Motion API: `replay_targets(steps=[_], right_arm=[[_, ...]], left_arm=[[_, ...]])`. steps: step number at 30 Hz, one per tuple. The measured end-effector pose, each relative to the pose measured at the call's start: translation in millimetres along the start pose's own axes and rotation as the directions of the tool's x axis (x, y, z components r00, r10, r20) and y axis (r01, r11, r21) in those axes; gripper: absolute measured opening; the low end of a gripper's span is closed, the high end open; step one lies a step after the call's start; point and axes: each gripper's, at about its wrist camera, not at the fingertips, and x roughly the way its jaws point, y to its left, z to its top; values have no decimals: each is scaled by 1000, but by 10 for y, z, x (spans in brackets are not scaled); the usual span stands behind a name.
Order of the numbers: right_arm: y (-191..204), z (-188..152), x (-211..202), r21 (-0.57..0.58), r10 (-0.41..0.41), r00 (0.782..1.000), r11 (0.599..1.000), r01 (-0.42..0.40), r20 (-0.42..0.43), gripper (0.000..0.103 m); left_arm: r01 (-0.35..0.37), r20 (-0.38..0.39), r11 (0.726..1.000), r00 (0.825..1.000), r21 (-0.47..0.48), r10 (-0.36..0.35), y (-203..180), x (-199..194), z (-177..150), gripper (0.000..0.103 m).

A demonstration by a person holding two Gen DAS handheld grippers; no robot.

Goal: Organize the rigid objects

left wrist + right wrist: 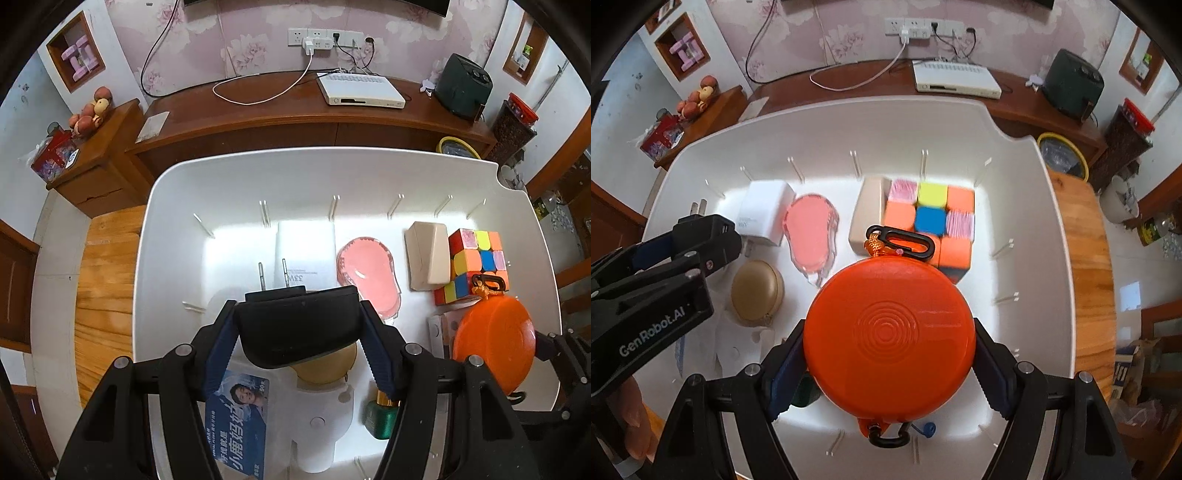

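My left gripper (pixel 298 332) is clamped on a black plug adapter (pixel 299 326), prongs pointing forward, hanging above the white bin (pixel 332 173). My right gripper (pixel 889 363) is squeezing the round orange case (pixel 889 339) by its sides, black clip (pixel 901 242) at the far end, also above the bin.

Down on the bin floor: a white charger (pixel 764 212) at the back left, the pink oval piece (pixel 810 232) just beside it, then a beige block (pixel 866 218) touching the colourful puzzle cube (pixel 929 218). A tan round pouch (pixel 757 290) sits nearer me, below the charger. From the left wrist camera I also catch a blue printed card (pixel 238 417), a white moulded piece (pixel 321 417) under the pouch and a green bottle (pixel 380 417) near the front wall.

The bin rests on a light wooden table (pixel 1086 258). Beyond it runs a dark wooden cabinet (pixel 295 118) carrying a white set-top box (pixel 360 90), a loose white cable (pixel 258 90) and a dark green appliance (pixel 463 86). Floral pink wallpaper (pixel 240 44) behind, with a row of wall sockets (pixel 325 37). To the left a smaller wooden stand (pixel 103 158) holds peach-shaped ornaments (pixel 90 110) and a red box (pixel 53 155).
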Motion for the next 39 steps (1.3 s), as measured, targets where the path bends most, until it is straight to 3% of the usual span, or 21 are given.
replay_targets(steps=[2, 3, 5, 10, 14, 18, 31, 39], right_arm=[[-17, -35, 38, 6, 4, 1000, 1000, -4, -9, 82], [-26, -43, 49, 7, 7, 1000, 1000, -7, -13, 82], [-49, -82, 72, 13, 18, 1000, 1000, -18, -21, 82], [-93, -160, 78, 42, 53, 998, 998, -52, -17, 82], [-62, -166, -90, 28, 45, 997, 999, -47, 66, 85], [-18, -140, -194, 6, 25, 996, 1000, -25, 85, 85], [137, -301, -538, -39, 2, 994, 999, 2, 109, 85], [102, -543, -1026, -38, -36, 984, 998, 43, 176, 85]], left_arm=[[7, -12, 1000, 1000, 2, -7, -4, 13, -12, 71], [2, -19, 1000, 1000, 2, -2, -8, 18, -16, 84], [4, -15, 1000, 1000, -4, -4, -5, 4, -14, 98], [47, -10, 998, 999, -31, -48, 21, -53, -21, 101], [55, -1, 998, 999, -38, -55, 23, -107, -44, 102], [62, 29, 997, 998, -39, -61, 27, -226, -72, 102], [25, 85, 998, 996, 55, -29, 30, -783, -196, 102], [8, 73, 993, 997, 115, -17, 52, -1314, -437, 102]])
